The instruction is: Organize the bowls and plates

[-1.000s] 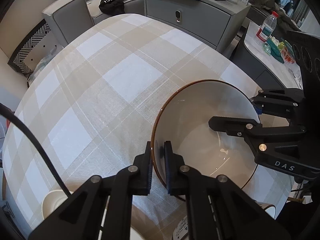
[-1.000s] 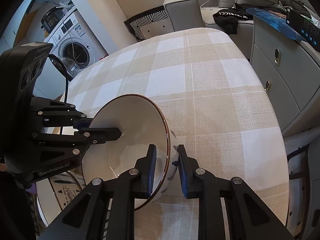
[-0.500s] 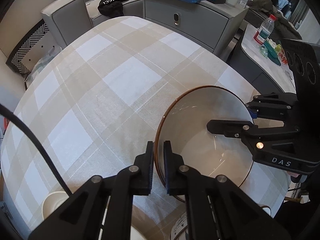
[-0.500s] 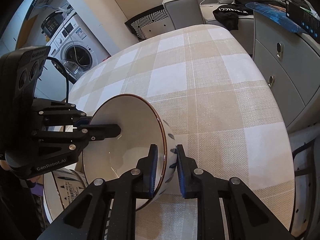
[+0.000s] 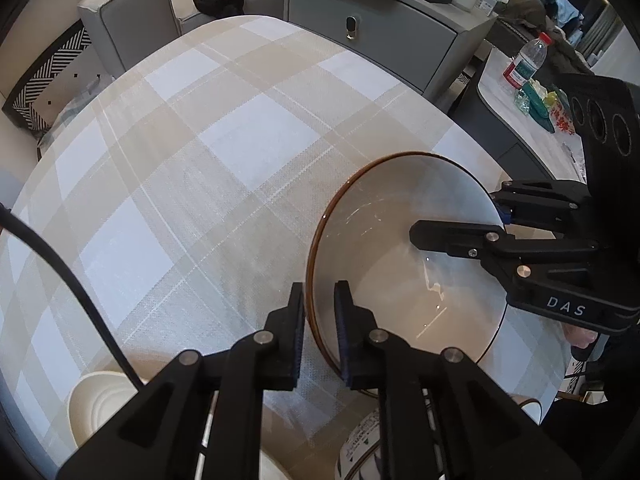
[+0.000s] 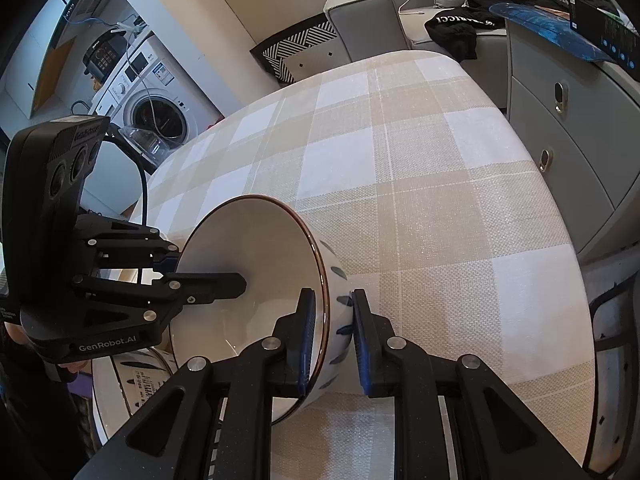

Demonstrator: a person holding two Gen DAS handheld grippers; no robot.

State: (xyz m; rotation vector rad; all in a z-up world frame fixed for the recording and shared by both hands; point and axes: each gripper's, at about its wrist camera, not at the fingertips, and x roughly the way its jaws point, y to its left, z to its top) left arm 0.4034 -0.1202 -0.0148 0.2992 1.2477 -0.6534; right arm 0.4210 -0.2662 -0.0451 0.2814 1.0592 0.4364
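Bowl rim sat pinched between the fingers of both tools: the left gripper clenched on the near-left edge, one pad inside and one outside, and the right gripper clamped on the opposite wall, over the blue-marked outside. It hung tilted between the two pairs of fingers, its mouth turned toward the left tool, clear of the checked tablecloth. Just below the fingers, toward the person, lay a printed bowl and a plain white dish. By my judgement neither hand was nearer; both shared the load, and the stacking spot lay below and behind the fingertips.
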